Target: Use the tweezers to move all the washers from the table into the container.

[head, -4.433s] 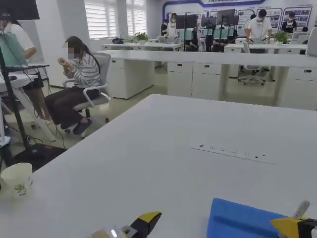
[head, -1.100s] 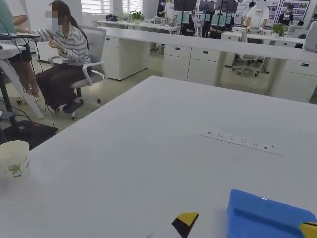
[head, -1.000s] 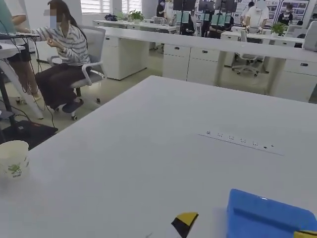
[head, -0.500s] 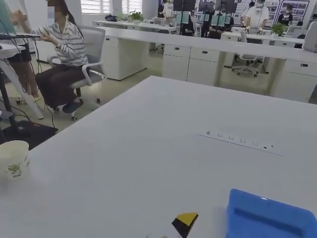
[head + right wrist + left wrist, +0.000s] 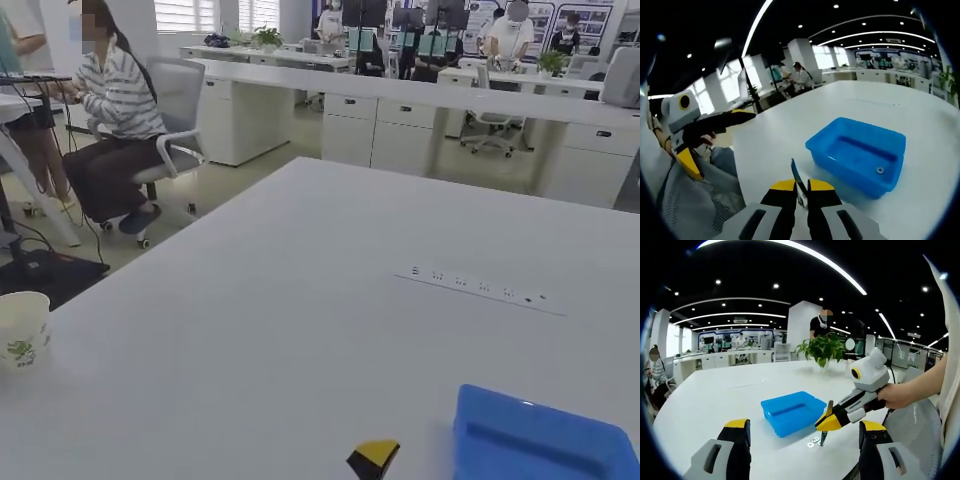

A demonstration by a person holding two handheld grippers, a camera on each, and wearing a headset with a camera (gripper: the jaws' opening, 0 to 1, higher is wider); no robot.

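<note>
In the left gripper view, my left gripper point(image 5: 805, 435) stands open, its two jaws wide apart with nothing between them. Ahead of it lies the blue container point(image 5: 790, 412), and a few small washers point(image 5: 813, 441) rest on the white table just in front of the container. My right gripper point(image 5: 824, 424) reaches in from the right, shut on the tweezers point(image 5: 829, 406), whose tips point down beside the washers. In the right gripper view, my right gripper point(image 5: 800, 184) clamps the tweezers point(image 5: 797, 181). One washer point(image 5: 880, 170) lies inside the container point(image 5: 857, 155).
A paper cup point(image 5: 20, 330) stands at the table's left edge. A power strip point(image 5: 480, 290) is set into the tabletop beyond the container point(image 5: 545, 440). One yellow jaw tip point(image 5: 373, 458) pokes up at the bottom. A person point(image 5: 110, 120) sits on a chair behind.
The head camera has tilted slightly. The yellow jaw tip at the lower right edge has dropped out of the head view. The seated person has moved their arms.
</note>
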